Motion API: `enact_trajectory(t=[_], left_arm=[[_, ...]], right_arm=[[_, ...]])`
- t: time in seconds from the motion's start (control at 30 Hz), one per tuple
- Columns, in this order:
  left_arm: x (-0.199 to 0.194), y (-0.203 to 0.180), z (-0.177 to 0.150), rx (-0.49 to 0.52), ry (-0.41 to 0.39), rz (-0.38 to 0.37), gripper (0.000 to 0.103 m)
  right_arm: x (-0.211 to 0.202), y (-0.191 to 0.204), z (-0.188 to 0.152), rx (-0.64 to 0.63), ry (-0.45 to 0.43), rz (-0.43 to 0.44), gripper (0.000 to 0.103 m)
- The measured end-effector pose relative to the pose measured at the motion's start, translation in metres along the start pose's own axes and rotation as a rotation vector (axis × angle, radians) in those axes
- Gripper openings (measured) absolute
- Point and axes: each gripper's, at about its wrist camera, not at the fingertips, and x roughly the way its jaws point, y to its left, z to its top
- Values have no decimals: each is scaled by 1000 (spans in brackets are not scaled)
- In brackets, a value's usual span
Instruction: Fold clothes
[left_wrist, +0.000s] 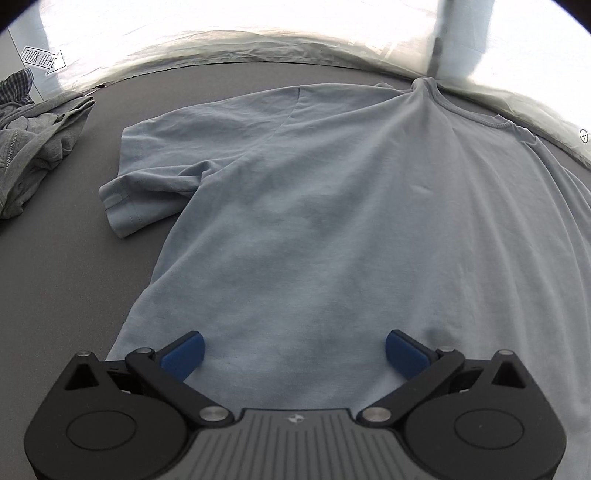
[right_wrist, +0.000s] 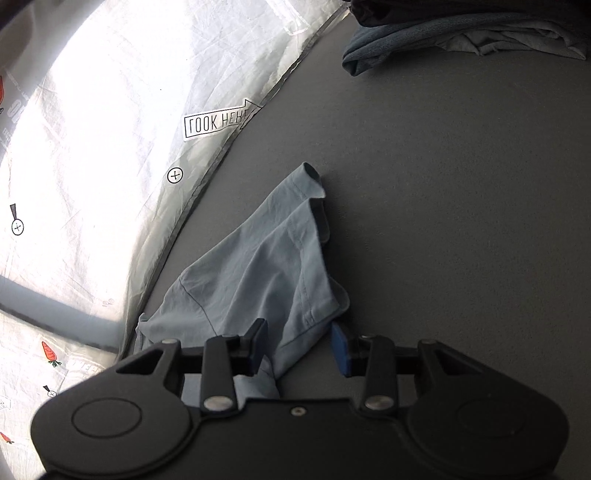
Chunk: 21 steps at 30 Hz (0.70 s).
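A light blue T-shirt (left_wrist: 332, 206) lies spread flat on the grey surface (left_wrist: 74, 280), collar at the far end and one short sleeve (left_wrist: 147, 188) creased at the left. My left gripper (left_wrist: 294, 354) hovers over the shirt's near end, jaws wide apart, with flat cloth below and nothing pinched. In the right wrist view the shirt's other sleeve (right_wrist: 266, 266) lies bunched on the grey surface (right_wrist: 461, 221). My right gripper (right_wrist: 300, 348) straddles its near edge. The cloth runs along the left finger (right_wrist: 258, 345), and a gap shows before the right blue pad (right_wrist: 340, 349).
A heap of grey clothes (left_wrist: 37, 147) with a checked piece (left_wrist: 14, 88) sits at the far left. A stack of folded dark clothes (right_wrist: 461, 40) lies at the far right. A crinkled white sheet (right_wrist: 92, 147) with a "LOOK HERE" label (right_wrist: 218, 122) borders the grey surface.
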Motion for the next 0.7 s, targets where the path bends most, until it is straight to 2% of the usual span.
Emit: enact_trajectory(t=[0.13,0.2,0.23,0.33,0.43,0.53,0.63,0.7], left_arm=[[0,0,0,3,-5,-2,103],[0,0,0,8,-8,-5,103],[0,0,0,12,-10,-7,103],[0,0,0,21,-17,-13,103],[0,-1,0,23,-20,-14,103],[0,0,0,24,-25,-15,103],[1,0,-1,27,-30,-16,103],[1,0,0,30,-29,-18,103]], right_arm=[[7,-7,5,135,-10,15,37],[12,-10,9,160,-15,10,19],[14,-10,11,143,-15,-1,10],[10,-7,15,111,-58,59,10],[-12,11,16,-49,-123,124,9],[-20,10,11,-124,-121,47,9],[-10,-6,1,-184,-48,-72,10],[-11,-6,1,-193,-41,-58,11]])
